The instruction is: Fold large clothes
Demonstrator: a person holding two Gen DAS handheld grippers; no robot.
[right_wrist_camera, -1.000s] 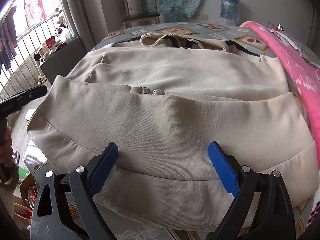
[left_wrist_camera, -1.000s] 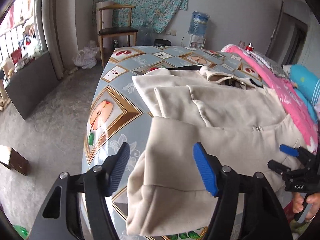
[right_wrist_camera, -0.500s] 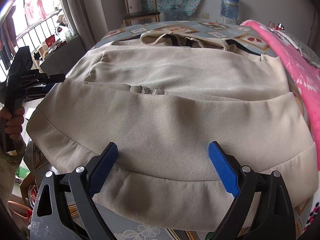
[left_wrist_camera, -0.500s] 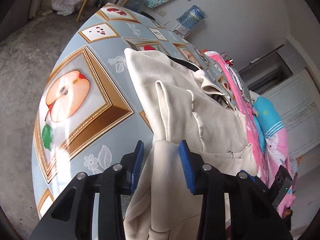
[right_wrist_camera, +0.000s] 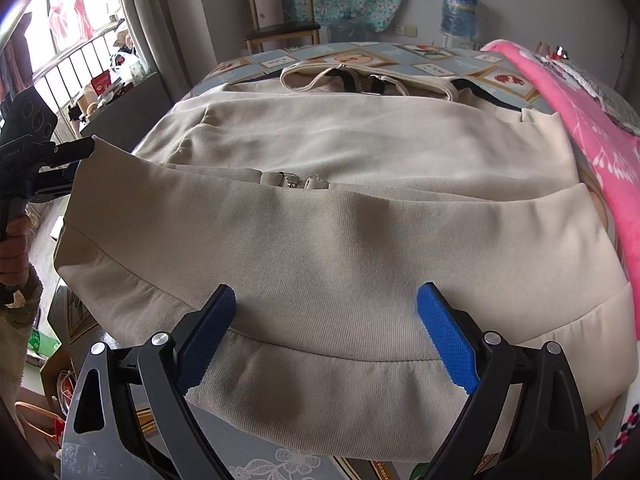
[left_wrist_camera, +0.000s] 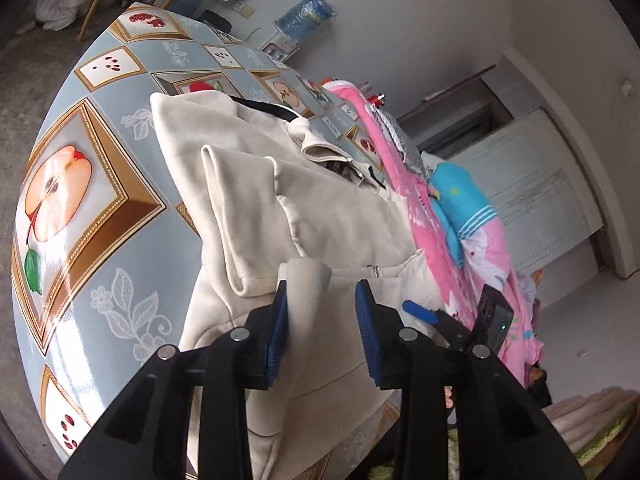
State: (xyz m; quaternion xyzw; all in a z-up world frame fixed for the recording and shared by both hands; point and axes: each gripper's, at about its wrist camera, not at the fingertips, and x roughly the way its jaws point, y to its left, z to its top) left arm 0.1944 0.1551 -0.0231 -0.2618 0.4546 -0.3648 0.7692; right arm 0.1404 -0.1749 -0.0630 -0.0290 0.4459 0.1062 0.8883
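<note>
Beige jacket [right_wrist_camera: 352, 240] covers most of the table [left_wrist_camera: 100, 152], from the near edge almost to the far edge; its folded-up hem lies across the near edge and hangs over it; bare tablecloth stays free along the left edge and at the far left corner in the left wrist view; right edge blocked by a heap of pink blanket [right_wrist_camera: 592, 128] touching the jacket, blue bedding [left_wrist_camera: 460, 200] on top of it; left gripper [left_wrist_camera: 320, 320] sits at the jacket's near left corner; right gripper [right_wrist_camera: 326, 336] hangs above the hem, mid near edge; chair [right_wrist_camera: 280, 20] and water bottle [right_wrist_camera: 460, 12] stand beyond the far edge, well apart from the table
</note>
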